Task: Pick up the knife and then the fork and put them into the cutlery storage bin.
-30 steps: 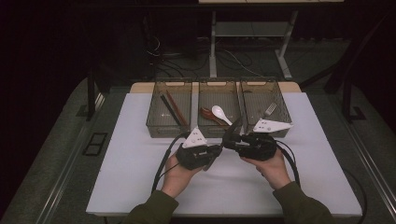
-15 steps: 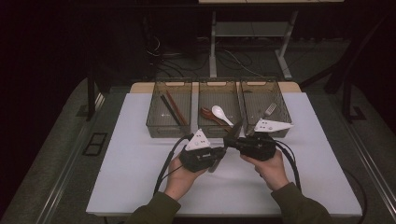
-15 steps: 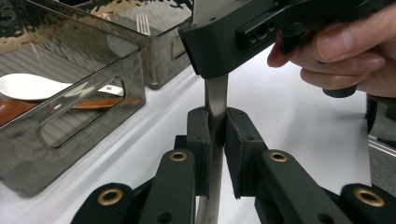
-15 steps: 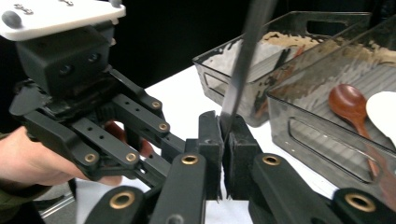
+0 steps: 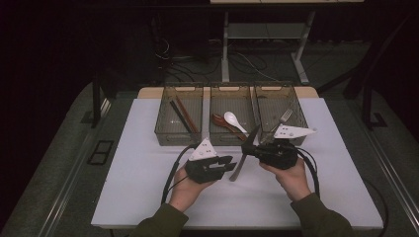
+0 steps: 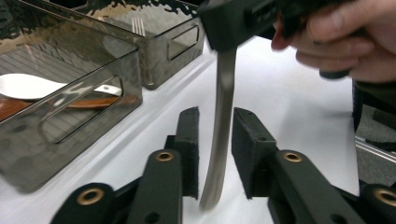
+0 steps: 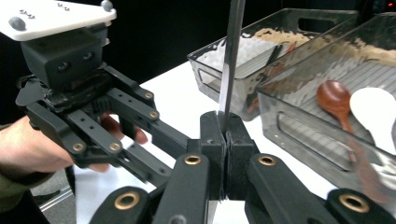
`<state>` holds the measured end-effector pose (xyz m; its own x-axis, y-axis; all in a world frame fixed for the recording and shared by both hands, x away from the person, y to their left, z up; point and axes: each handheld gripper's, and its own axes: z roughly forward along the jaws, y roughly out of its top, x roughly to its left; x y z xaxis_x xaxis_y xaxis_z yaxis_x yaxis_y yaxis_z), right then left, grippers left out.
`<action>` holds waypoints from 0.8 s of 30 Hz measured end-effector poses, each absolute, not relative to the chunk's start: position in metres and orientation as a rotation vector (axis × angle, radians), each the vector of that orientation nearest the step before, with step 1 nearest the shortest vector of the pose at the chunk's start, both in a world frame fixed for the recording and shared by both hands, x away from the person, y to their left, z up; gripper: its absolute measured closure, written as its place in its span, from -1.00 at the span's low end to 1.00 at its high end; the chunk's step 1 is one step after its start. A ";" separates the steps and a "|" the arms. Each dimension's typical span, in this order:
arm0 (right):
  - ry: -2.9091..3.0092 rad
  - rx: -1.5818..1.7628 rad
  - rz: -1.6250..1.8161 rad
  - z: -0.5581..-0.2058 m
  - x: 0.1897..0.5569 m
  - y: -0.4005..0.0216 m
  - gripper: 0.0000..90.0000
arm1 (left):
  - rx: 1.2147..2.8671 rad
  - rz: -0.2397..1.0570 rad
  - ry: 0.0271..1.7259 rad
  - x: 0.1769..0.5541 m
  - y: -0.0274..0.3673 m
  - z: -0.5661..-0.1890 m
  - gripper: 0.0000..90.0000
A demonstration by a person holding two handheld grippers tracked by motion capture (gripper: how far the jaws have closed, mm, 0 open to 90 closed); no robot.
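The right tongs [image 7: 223,128] clamp the knife [image 5: 243,157] mid-length; its handle hangs down between the left tongs [image 6: 215,147], just opening, pads apart

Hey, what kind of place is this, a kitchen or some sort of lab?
Likely a lab or recording workspace, not a kitchen: a white table in a dark room, three clear sorting bins of cutlery, cables on the floor, and a handheld gripper.

A laboratory recording station. A white tabletop [image 5: 148,187] stands on dark flooring, with loose cables [image 5: 197,61] and a metal desk frame [image 5: 262,34] behind it.
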<state>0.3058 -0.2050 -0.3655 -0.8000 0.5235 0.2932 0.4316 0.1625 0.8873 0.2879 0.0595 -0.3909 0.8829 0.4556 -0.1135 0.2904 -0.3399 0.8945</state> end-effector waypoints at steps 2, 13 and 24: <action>2.323 0.960 1.720 -0.362 0.306 -0.210 0.97 | 1.951 0.200 0.546 0.286 0.068 -0.391 0.46; 2.218 1.034 1.667 -0.333 0.312 -0.256 0.97 | 1.976 0.233 0.545 0.273 0.113 -0.402 0.07; 2.056 1.122 1.618 -0.298 0.332 -0.309 0.97 | 1.980 0.219 0.584 0.268 0.155 -0.416 -0.23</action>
